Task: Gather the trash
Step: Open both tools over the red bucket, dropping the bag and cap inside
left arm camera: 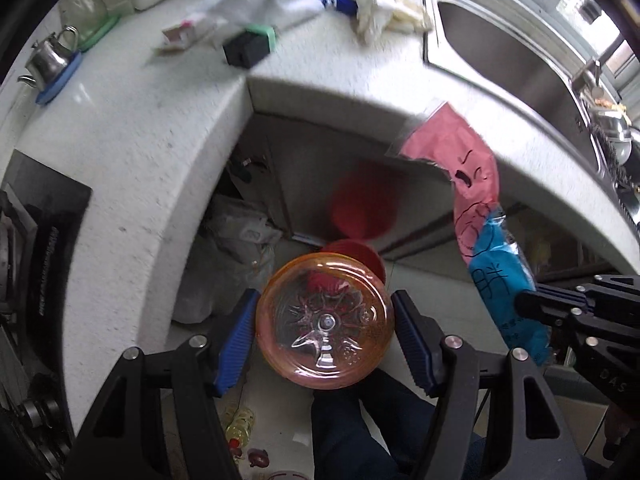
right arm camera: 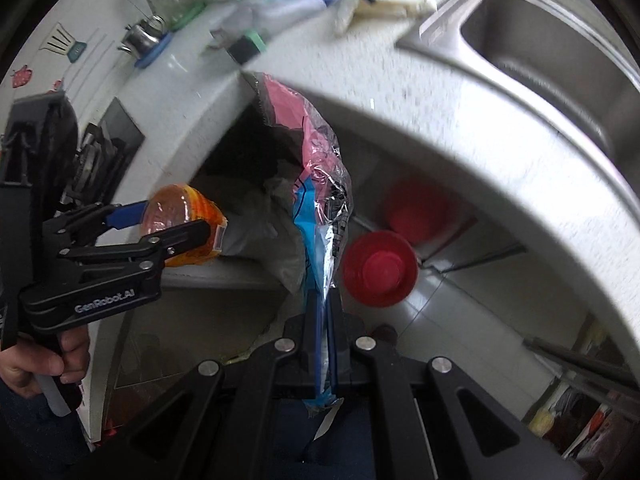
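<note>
Trash items, two in hand. Item one: orange plastic bottle [left arm camera: 324,322], seen bottom-on at lower centre of the left wrist view, clamped between the blue ribbed pads [left arm camera: 237,346] of the left hand-held gripper [left arm camera: 325,336]; in the right wrist view the same bottle [right arm camera: 182,224] sits at centre left, held out over the floor in front of the bench edge. Item two: pink and blue plastic wrapper [right arm camera: 320,200], crinkled, rising from lower centre to upper centre of the right wrist view, pinched flat in the tightly closed right hand-held gripper [right arm camera: 323,332]; in the left wrist view it [left arm camera: 476,216] hangs at right, its blue end gripped at the black fingertips.

Surroundings: white speckled bench [left arm camera: 132,128] curving across both views; steel sink [left arm camera: 508,52] at upper right; black box with green band [left arm camera: 250,46], white crumpled cloth [left arm camera: 380,12] and steel kettle [left arm camera: 50,58] on a blue mat along the top. Red bin [right arm camera: 380,268], round, on the tiled floor below the bench, right of centre in the right wrist view. Grey plastic bag [left arm camera: 236,240] under the bench at centre left.
</note>
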`<state>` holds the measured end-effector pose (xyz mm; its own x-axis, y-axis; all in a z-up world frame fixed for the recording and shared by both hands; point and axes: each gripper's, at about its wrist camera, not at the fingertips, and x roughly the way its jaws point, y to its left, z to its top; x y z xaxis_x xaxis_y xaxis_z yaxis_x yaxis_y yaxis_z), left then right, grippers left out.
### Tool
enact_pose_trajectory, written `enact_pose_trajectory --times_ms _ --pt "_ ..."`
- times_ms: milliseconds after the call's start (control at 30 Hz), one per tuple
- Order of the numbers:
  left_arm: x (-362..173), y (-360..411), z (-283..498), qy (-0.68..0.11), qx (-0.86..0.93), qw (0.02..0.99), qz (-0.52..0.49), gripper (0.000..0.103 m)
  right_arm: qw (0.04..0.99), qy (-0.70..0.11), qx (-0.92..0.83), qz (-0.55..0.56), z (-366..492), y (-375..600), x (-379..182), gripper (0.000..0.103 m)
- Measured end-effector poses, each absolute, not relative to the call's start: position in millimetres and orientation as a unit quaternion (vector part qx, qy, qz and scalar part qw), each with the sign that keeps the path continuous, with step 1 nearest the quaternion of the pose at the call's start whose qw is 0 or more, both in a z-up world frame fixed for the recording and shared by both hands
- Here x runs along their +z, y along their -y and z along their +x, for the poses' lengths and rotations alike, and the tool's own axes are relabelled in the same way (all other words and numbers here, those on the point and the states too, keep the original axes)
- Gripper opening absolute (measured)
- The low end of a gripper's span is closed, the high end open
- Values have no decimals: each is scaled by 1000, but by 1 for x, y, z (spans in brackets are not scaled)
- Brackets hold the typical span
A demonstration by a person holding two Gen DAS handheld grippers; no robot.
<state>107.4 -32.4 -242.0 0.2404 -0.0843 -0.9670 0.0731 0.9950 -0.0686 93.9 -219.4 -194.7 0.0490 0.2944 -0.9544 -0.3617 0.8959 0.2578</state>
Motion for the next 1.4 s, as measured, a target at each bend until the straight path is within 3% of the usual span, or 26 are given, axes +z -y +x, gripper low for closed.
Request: enact_pose_trajectory --times_ms 367,1067,1400 --pt "-333 49 104 -664 -94 742 4 64 694 -688 209 -38 95 212 -297 2" --pt "-597 81 150 -699 -98 708 15 64 594 -783 172 -66 117 236 -563 2" --pt "-649 83 161 -710 -95 697 15 65 581 -793 169 -74 127 239 -614 2"
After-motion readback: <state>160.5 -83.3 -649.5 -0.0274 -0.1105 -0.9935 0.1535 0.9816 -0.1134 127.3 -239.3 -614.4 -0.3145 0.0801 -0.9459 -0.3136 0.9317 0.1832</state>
